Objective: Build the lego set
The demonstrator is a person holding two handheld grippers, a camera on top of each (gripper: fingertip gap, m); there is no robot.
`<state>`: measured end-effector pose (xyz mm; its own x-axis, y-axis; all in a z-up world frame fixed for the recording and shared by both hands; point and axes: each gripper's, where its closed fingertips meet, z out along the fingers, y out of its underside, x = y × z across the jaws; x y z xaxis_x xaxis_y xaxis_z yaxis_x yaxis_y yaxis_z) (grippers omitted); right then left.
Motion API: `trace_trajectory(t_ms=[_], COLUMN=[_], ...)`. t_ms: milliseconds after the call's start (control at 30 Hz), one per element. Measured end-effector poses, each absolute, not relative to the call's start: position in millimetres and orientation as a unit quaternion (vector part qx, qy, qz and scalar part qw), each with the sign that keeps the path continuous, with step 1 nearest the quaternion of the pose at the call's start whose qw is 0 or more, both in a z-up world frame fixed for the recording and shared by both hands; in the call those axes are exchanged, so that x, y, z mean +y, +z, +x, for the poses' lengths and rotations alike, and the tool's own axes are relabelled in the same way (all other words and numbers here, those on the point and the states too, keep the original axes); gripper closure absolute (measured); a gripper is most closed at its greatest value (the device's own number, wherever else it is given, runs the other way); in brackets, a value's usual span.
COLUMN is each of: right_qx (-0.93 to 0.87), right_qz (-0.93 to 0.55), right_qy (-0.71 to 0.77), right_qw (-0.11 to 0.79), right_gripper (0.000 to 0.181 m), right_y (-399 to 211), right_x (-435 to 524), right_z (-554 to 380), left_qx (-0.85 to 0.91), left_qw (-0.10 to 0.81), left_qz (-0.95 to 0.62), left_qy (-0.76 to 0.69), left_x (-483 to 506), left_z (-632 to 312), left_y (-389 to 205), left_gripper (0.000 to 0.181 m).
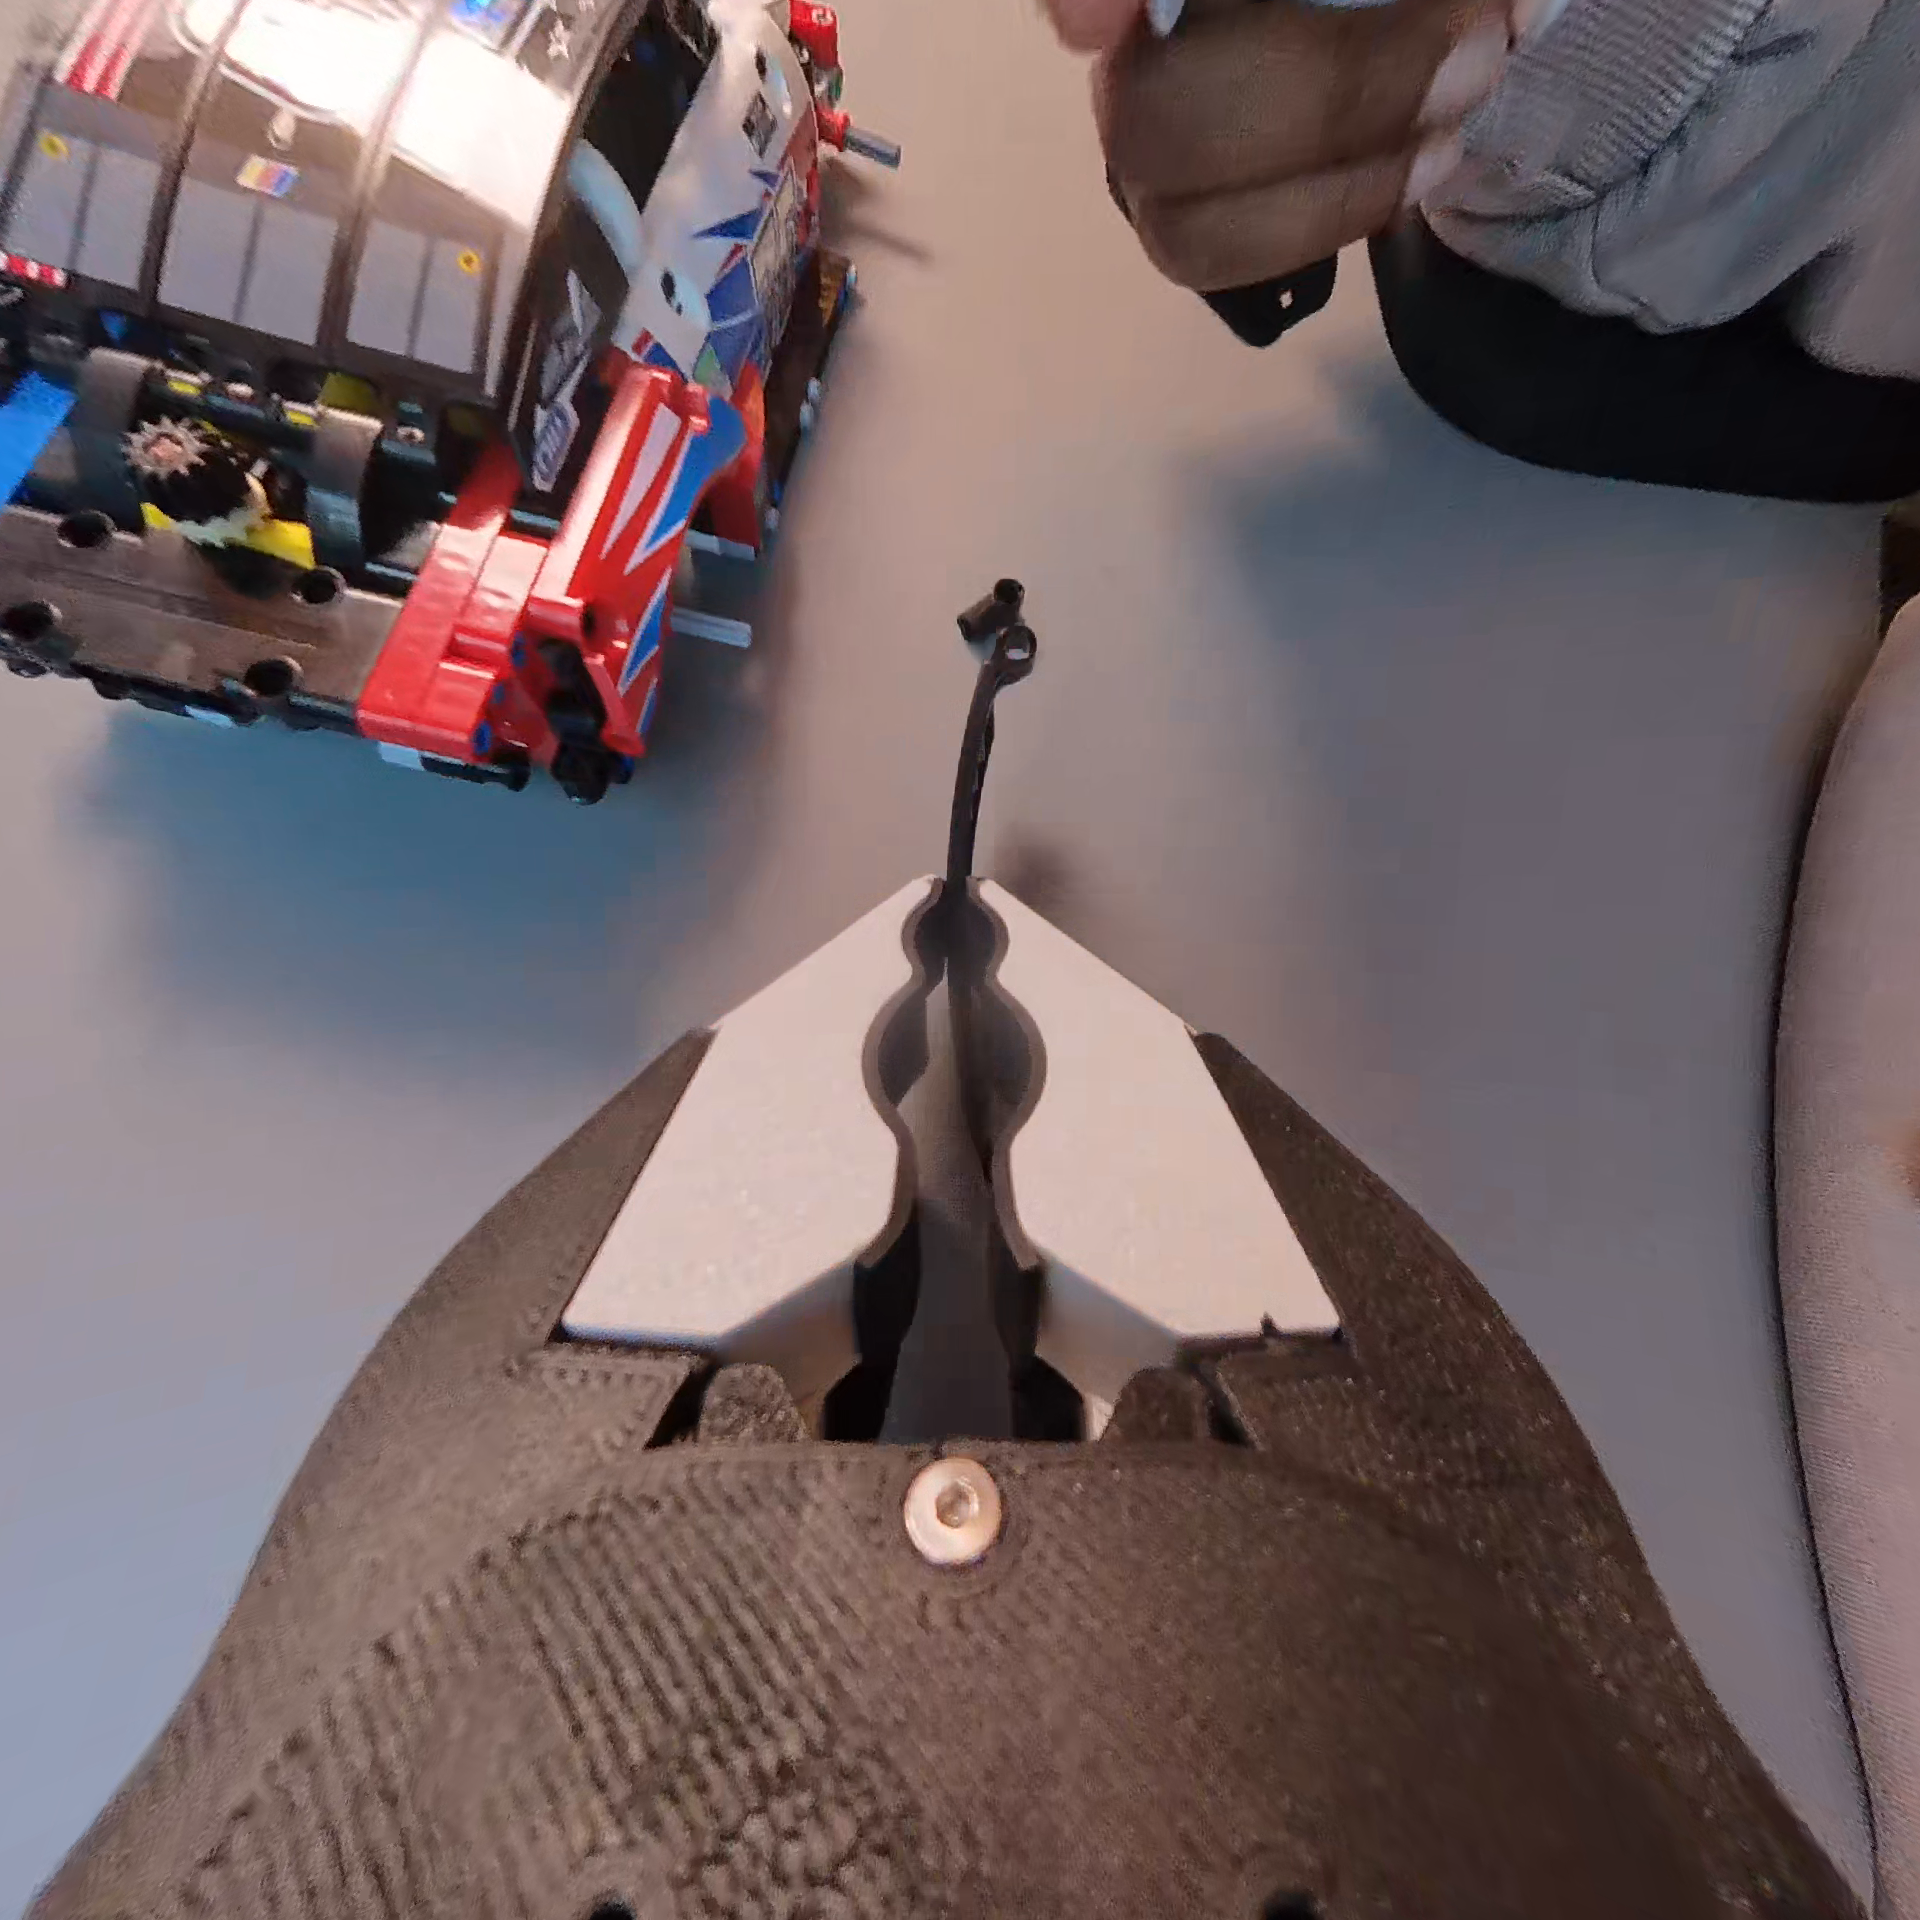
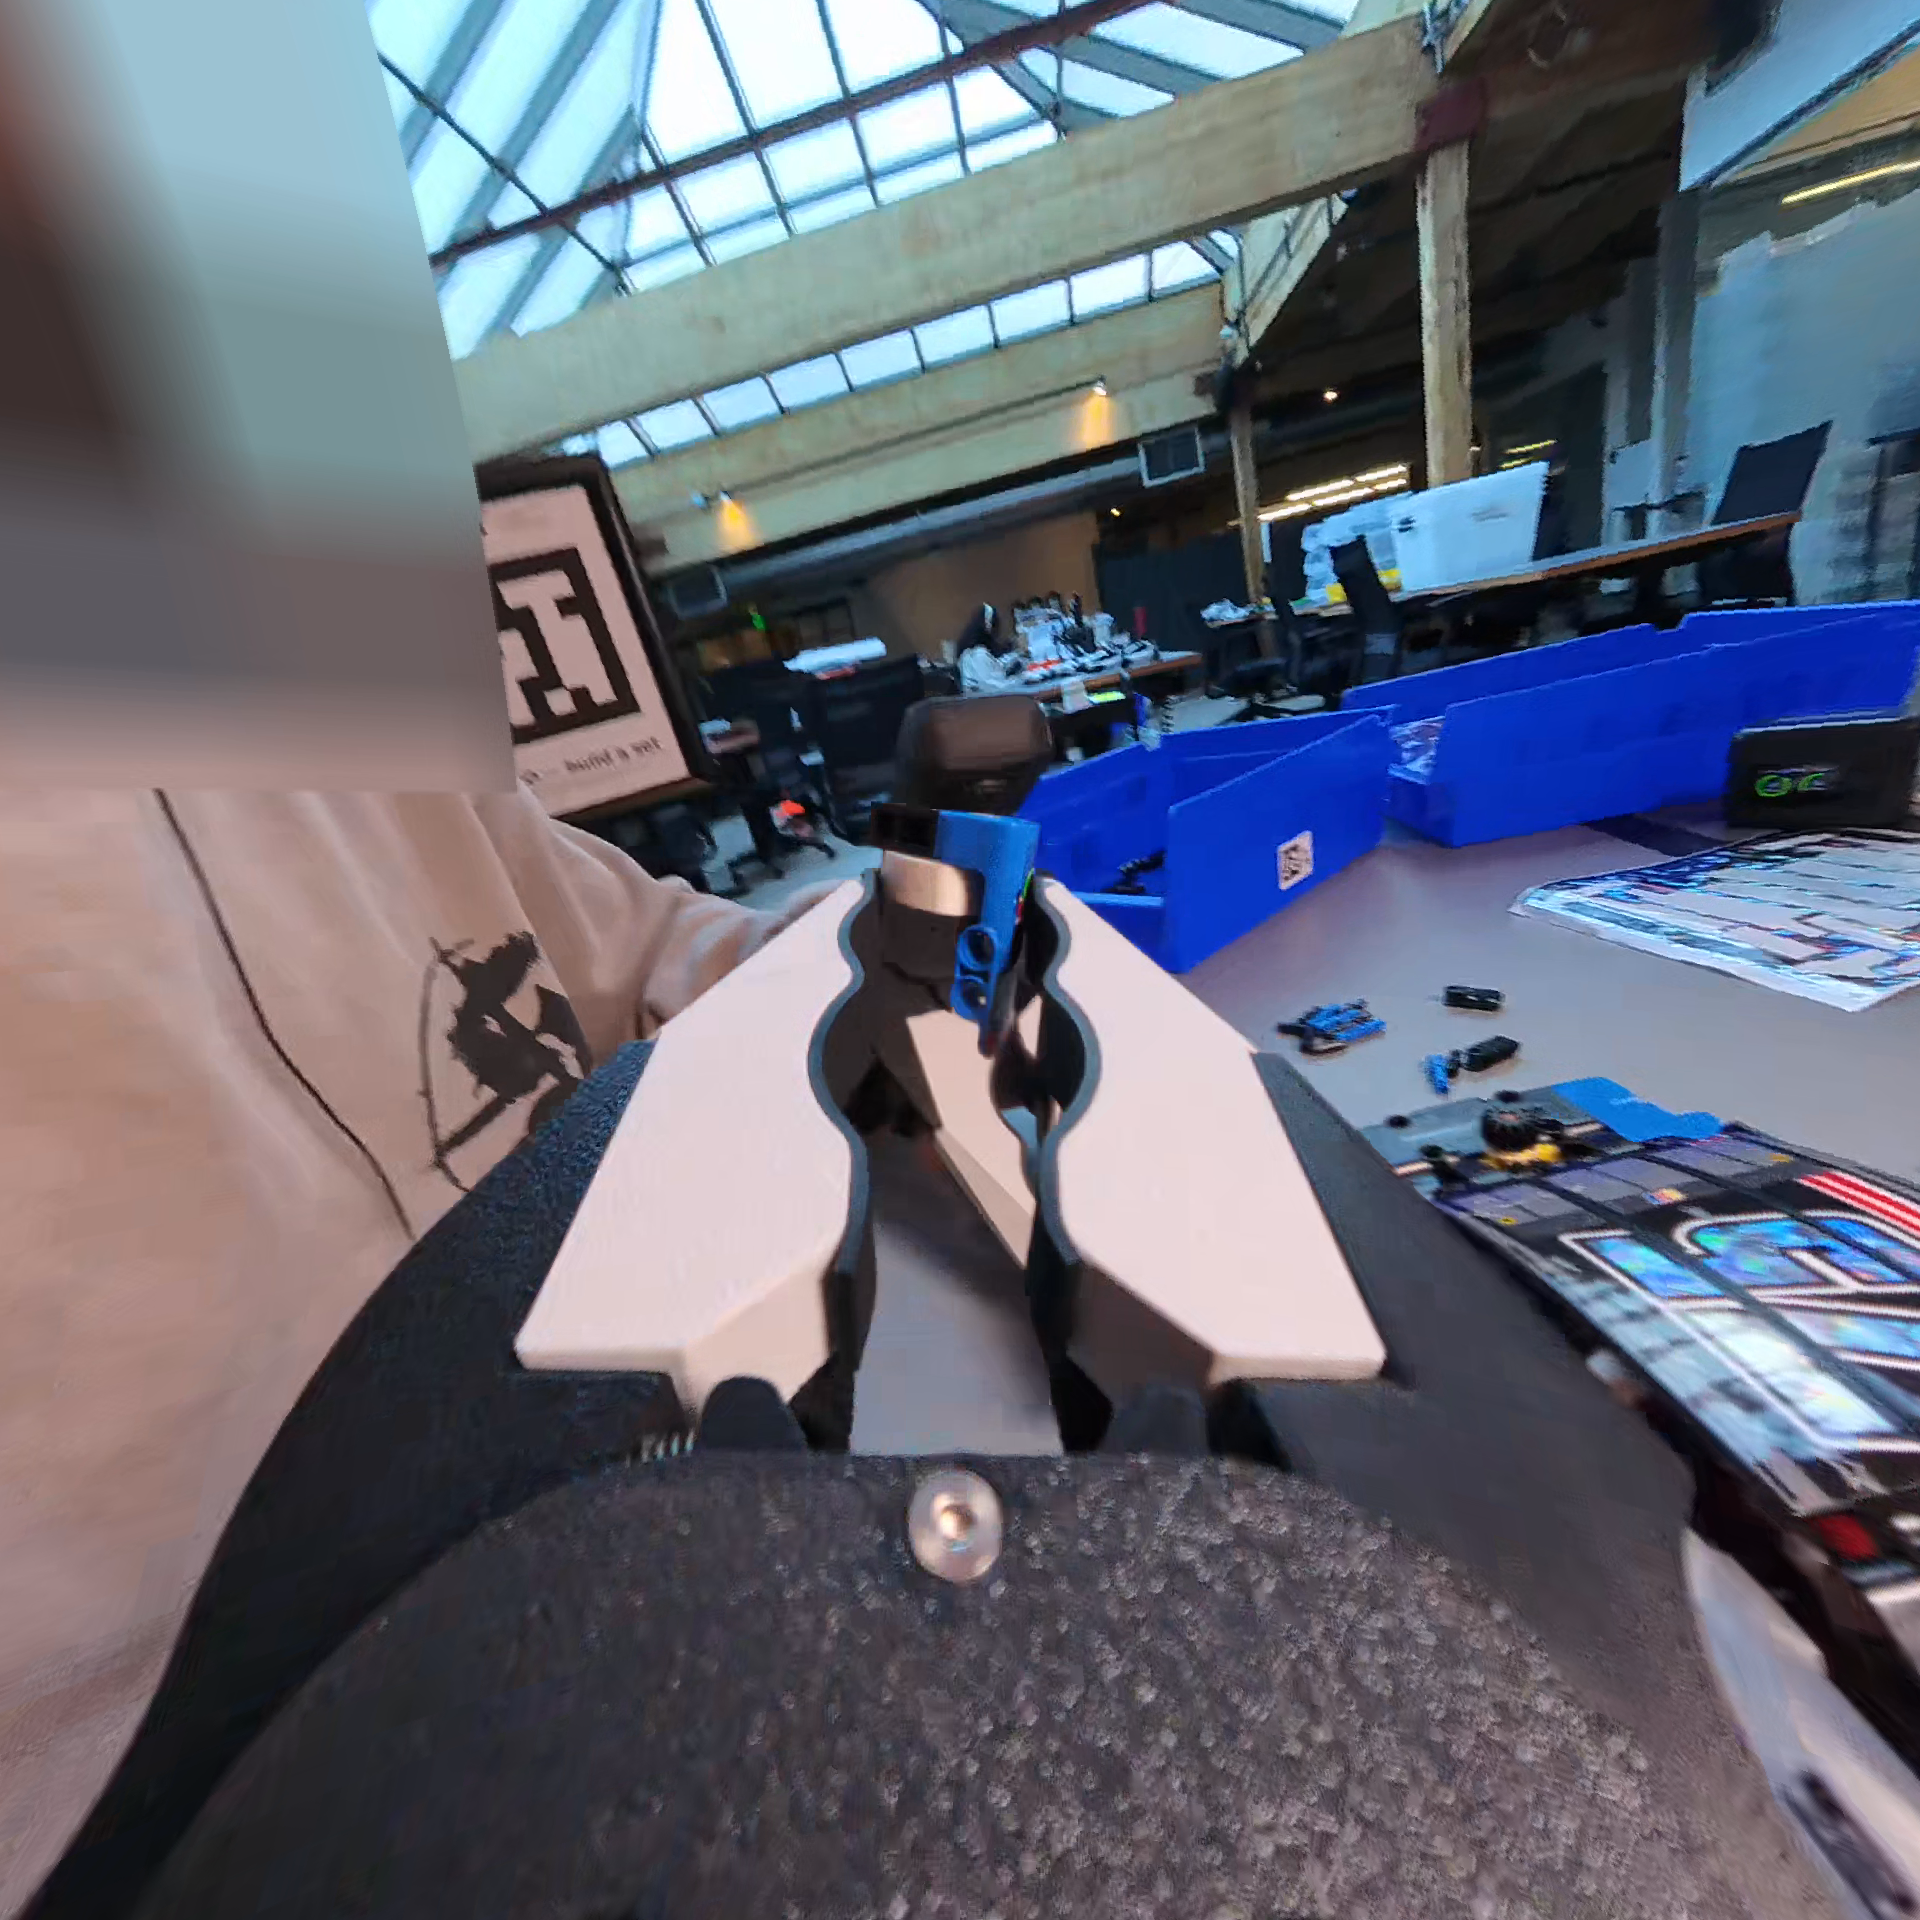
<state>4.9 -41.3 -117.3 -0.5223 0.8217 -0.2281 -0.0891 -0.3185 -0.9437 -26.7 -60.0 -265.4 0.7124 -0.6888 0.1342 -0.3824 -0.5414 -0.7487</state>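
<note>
The left gripper (image 1: 951, 883) pinches a thin black rod (image 1: 977, 748) at its fingertips, the right gripper (image 2: 951, 894) a blue-black piece (image 2: 961, 904); either shallow pinch could slip.

Open-plan workshop office, skylight roof (image 2: 790, 156) on timber beams (image 2: 935, 239), long desks (image 2: 1621, 566), office chairs (image 2: 1361, 613), blue parts bins (image 2: 1278, 831)

A thin black bendy piece (image 1: 977, 748) sticks up above the grey table. A small blue and black block piece (image 2: 961, 914) is held up high. The red, white and blue lego car (image 1: 416, 395) sits on the table.
</note>
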Motion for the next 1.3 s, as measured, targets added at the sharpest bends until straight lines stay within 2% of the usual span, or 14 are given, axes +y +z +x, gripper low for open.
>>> trace_trajectory(t_ms=[100, 167, 300, 433, 633, 767, 900, 1300], right_qx=[-0.442, -0.417, -0.388, -0.371, -0.415, -0.457, -0.472, -0.582], right_qz=[-0.353, -0.339, -0.313, -0.300, -0.312, -0.317, -0.331, -0.375], right_qy=[0.784, 0.815, 0.855, 0.876, 0.855, 0.831, 0.817, 0.678], right_qw=[0.255, 0.217, 0.146, 0.064, -0.014, 0.010, 0.031, 0.248], right_gripper=[0.157, 0.157, 0.157, 0.157, 0.157, 0.157, 0.158, 0.154], right_y=[-105, -98, -90, -91, -112, -120, -124, -142], right_x=[-41, -42, -49, -62, -98, -107, -106, -84], right_z=[15, 20, 27, 24, 11, 9, 7, 0], left_qx=[0.315, 0.309, 0.301, 0.287, 0.281, 0.315, 0.317, 0.300], left_qw=[0.363, 0.403, 0.530, 0.605, 0.610, 0.602, 0.596, 0.590], left_qz=[-0.850, -0.831, -0.740, -0.654, -0.600, -0.604, -0.611, -0.636], left_qy=[-0.215, -0.227, -0.283, -0.352, -0.435, -0.417, -0.414, -0.397], left_x=[-59, -53, -50, -63, -81, -88, -87, -74], left_z=[-28, -29, -21, -7, 14, 17, 15, 2], left_y=[-266, -249, -187, -140, -113, -122, -126, -140], left_gripper=[0.167, 0.159, 0.157, 0.157, 0.151, 0.165, 0.168, 0.175])
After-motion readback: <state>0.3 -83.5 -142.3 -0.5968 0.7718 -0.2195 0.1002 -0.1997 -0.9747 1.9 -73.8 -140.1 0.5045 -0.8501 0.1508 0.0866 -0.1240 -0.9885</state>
